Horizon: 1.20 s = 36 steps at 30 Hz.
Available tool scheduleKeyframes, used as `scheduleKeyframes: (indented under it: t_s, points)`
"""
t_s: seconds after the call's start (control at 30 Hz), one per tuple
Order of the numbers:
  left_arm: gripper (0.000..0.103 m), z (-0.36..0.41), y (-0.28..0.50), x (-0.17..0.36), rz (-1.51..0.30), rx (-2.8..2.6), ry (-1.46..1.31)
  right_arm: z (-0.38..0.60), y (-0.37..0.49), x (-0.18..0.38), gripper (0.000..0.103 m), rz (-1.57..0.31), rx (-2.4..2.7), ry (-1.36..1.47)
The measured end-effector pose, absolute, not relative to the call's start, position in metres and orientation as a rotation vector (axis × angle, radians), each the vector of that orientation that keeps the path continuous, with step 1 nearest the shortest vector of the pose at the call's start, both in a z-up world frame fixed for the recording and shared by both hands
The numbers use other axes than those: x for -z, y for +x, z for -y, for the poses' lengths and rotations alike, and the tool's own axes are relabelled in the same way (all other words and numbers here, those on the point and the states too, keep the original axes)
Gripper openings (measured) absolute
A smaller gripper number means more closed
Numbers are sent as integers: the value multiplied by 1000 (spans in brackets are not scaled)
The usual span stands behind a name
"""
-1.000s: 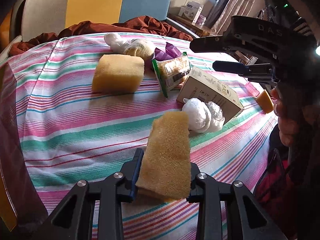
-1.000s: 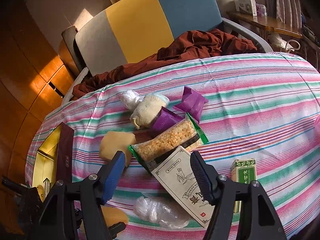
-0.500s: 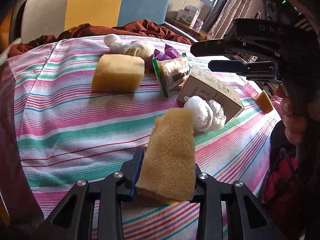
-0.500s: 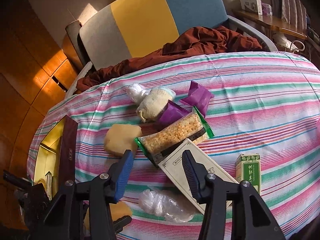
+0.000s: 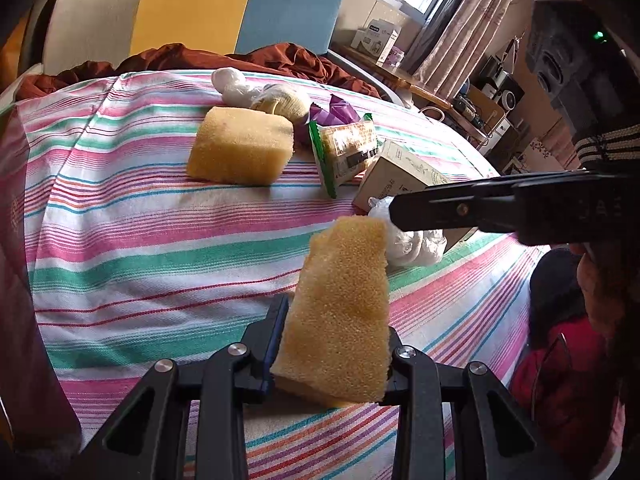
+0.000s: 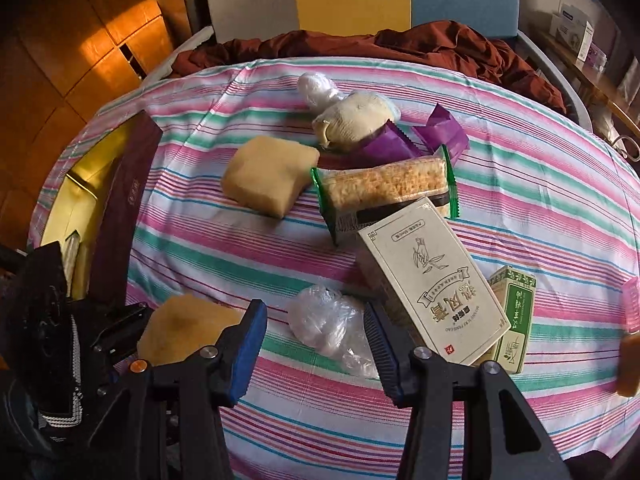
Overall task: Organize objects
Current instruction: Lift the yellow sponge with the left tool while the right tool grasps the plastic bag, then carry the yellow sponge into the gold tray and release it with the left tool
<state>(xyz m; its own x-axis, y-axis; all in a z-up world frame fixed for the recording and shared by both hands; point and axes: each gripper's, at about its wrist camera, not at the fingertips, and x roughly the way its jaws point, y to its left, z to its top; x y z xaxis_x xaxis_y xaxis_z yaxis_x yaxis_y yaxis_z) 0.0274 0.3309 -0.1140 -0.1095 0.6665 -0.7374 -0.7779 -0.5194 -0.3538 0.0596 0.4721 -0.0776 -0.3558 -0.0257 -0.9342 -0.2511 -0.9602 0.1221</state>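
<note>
- Left gripper (image 5: 332,354): clamped on a tall yellow porous sponge block (image 5: 340,312), pads pressing both long sides; block held upright above the striped pink, green and white tablecloth (image 5: 132,240), clear of it.
- Right gripper (image 6: 316,344): jaws parted, having just been closing; crumpled clear plastic bag (image 6: 328,324) lying on the cloth between and beyond the pads, not pressed by either.
- Second yellow sponge block (image 5: 240,146): flat on the cloth, apart from the rest on its near side, wide bare cloth to the left and in front.
- Green-edged clear packet of pale crisp bars (image 6: 384,188): lying across the cloth, its near edge under the corner of the cream flat printed carton (image 6: 432,280).
- Small green and cream box (image 6: 514,320): touching the carton's right edge.
- Purple foil wrappers (image 6: 404,142) and a cream cloth bundle (image 6: 352,120): crowded behind the packet.
- Dark maroon open box with gold lining (image 6: 116,200): at the cloth's left edge.
- Open room: broad bare band of cloth between the maroon box and the cluster; little free cloth around the carton.
</note>
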Motion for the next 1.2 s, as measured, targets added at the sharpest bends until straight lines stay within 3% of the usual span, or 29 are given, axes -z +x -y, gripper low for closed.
scheduleKeyframes:
  t_s: [0.2,0.27,0.33,0.9,1.2]
  points:
    - [36,-327,26,114,-129,-1800,-1117,-475,56,92,51,-341,-2371,-1706]
    - [35,-326,27,114,-138,-1802,-1110,-476,56,94,40,-360,-2374,-1695]
    - [35,-326,27,114,-145,-1805,-1104,-479,55,97,37,-394,-2381,-1675]
    - [33,-322,41,100,-232,-1858,-1097,-471,45,102,36,-297,-2413,-1672]
    - [33,-292,44,49,-191,-1916,-988,-465,41,105,36,-249,-2399,-1683]
